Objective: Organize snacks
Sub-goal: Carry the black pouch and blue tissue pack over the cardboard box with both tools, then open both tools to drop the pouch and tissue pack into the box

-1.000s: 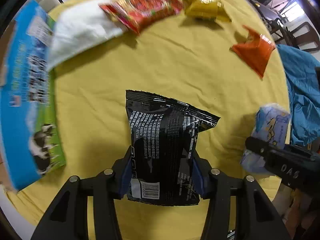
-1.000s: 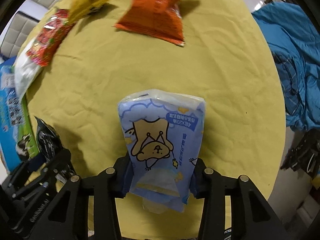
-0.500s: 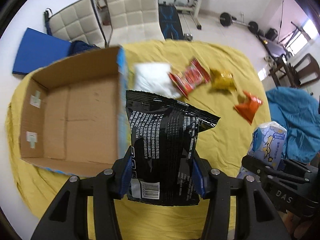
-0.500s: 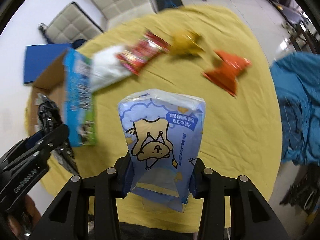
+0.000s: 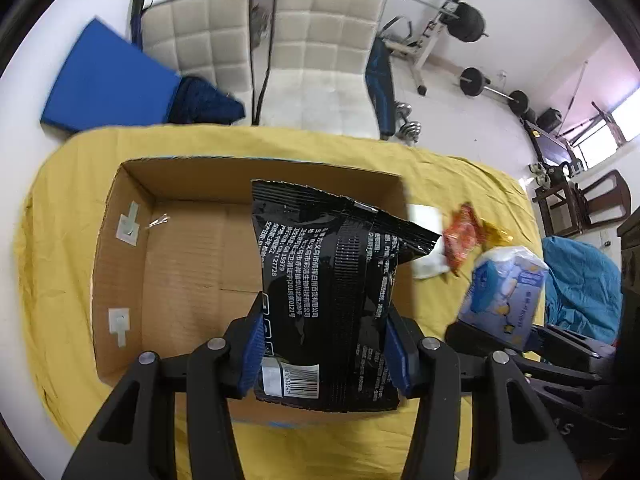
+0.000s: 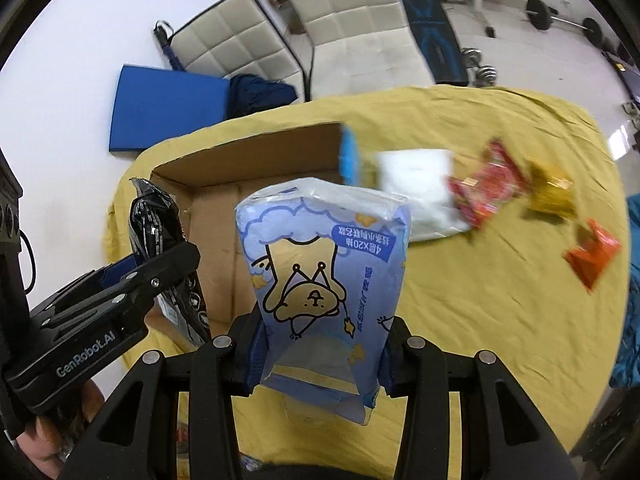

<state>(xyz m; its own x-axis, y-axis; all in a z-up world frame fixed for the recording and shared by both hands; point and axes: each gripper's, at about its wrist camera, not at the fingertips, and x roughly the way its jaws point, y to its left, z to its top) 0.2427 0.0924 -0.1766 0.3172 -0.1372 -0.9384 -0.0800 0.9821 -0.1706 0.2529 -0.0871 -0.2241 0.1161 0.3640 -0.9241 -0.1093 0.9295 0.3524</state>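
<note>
A: Starting at the left, where does the open brown cardboard box [image 5: 192,264] sit relative to the left gripper [image 5: 324,344]?

B: Straight ahead of it and below. The left gripper pinches a glossy black snack bag with white print [image 5: 332,280] by its lower sides, blue pads pressed in. The bag stands upright, long axis running away from the camera, its top edge over the box floor.

A: So the left hand is the nearer one to the box?

B: Yes, by my reading. In the right wrist view the box [image 6: 248,160] lies to the left and farther off, and the left gripper [image 6: 120,280] already hangs over its near left corner.

A: And the right gripper [image 6: 320,352]?

B: Clamped on a pale blue soft pack printed with a cartoon bear [image 6: 324,272], also upright. It sits above the yellow tablecloth [image 6: 480,320] near the box's right wall, so it would have to shift left to clear that wall.

A: What remains on the right?

B: A white pouch [image 6: 420,188], a red wrapper [image 6: 488,188], a gold packet [image 6: 552,192] and an orange bag [image 6: 592,256], in a line running right from the box, all blurred.
</note>
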